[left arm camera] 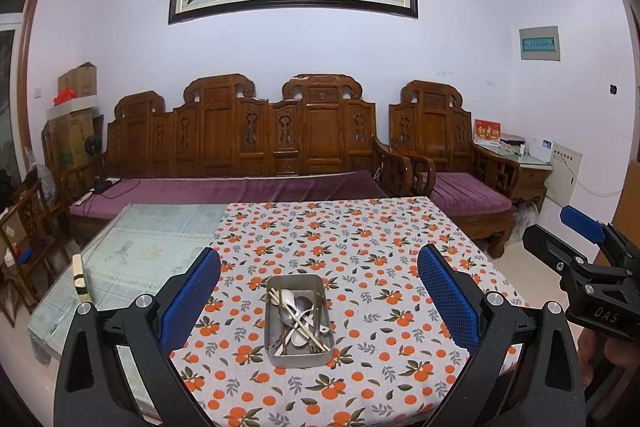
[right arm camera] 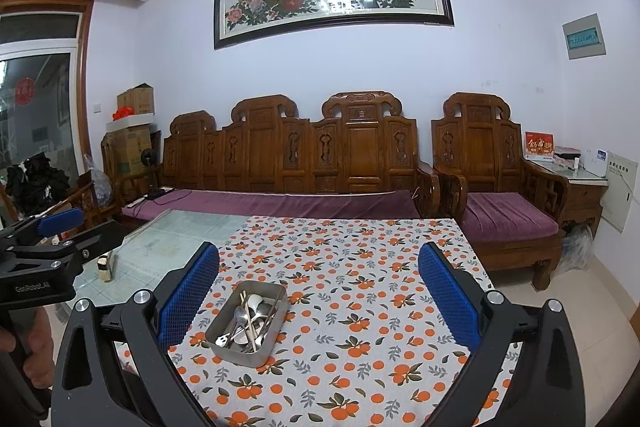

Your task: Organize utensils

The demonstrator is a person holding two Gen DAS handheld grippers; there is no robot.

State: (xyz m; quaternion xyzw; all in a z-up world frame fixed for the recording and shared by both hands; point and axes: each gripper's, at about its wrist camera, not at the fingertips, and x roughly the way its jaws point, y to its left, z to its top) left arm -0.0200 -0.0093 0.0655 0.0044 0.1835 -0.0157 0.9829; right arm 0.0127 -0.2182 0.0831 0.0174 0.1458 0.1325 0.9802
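Tray of utensils on tablecloth, ahead of both wide-spread tongs, left tongs, right tongs

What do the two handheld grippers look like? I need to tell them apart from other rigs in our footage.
Both are matte black plastic frames with silver round bolts at the joints. Each finger carries a blue, mesh-textured pad. The right gripper has "DAS" embossed on its body; the left gripper bears white lettering reading roughly "GenRobot.AI". No cables show. A hand grips the left handle; no sleeve is visible.
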